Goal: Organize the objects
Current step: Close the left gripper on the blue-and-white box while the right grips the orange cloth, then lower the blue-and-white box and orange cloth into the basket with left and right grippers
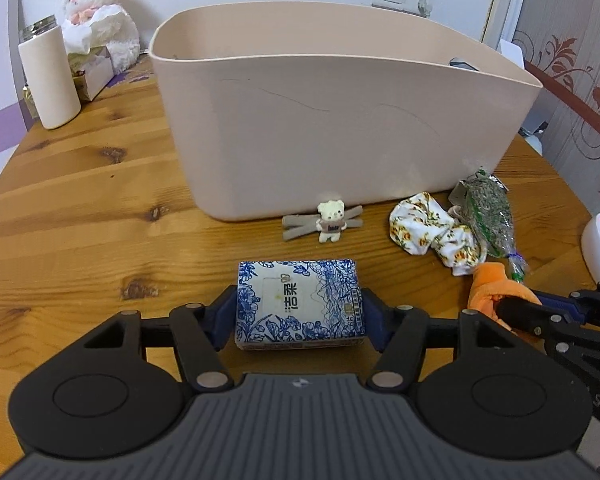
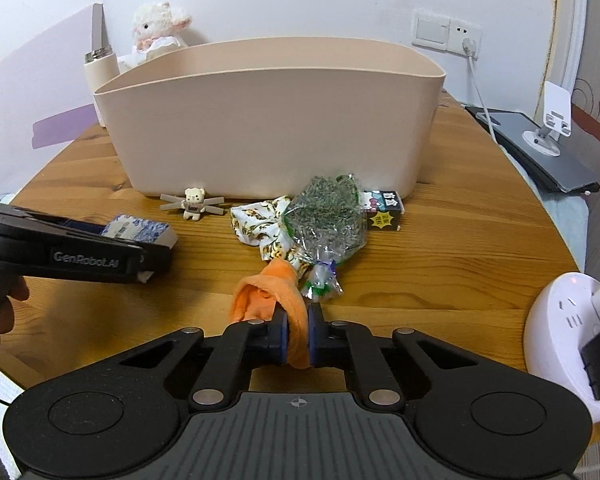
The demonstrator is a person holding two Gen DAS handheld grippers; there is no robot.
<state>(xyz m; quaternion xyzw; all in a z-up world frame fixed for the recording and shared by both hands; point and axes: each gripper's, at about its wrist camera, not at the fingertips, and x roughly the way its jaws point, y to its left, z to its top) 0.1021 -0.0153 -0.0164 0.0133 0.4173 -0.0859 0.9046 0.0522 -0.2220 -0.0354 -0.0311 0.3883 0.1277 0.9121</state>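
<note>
A beige plastic bin [image 1: 332, 128] stands on the round wooden table [image 1: 80, 200]; it also shows in the right wrist view [image 2: 272, 128]. My left gripper [image 1: 300, 312] is shut on a blue-and-white floral tissue pack [image 1: 300, 304], also visible in the right wrist view [image 2: 140, 228]. My right gripper [image 2: 298, 332] is shut on an orange cloth [image 2: 272, 284], which also shows in the left wrist view [image 1: 496, 284]. A bear hair clip [image 1: 328, 222], a floral scrunchie [image 1: 432, 232] and a bag of dried herbs [image 1: 488, 216] lie in front of the bin.
A small black Hello Kitty box [image 2: 382, 210] lies by the bin's right end. A white bottle [image 1: 50, 76], a tissue box [image 1: 94, 68] and a plush lamb [image 1: 100, 16] stand back left. A white power hub [image 2: 564, 340] and a laptop [image 2: 536, 152] sit right.
</note>
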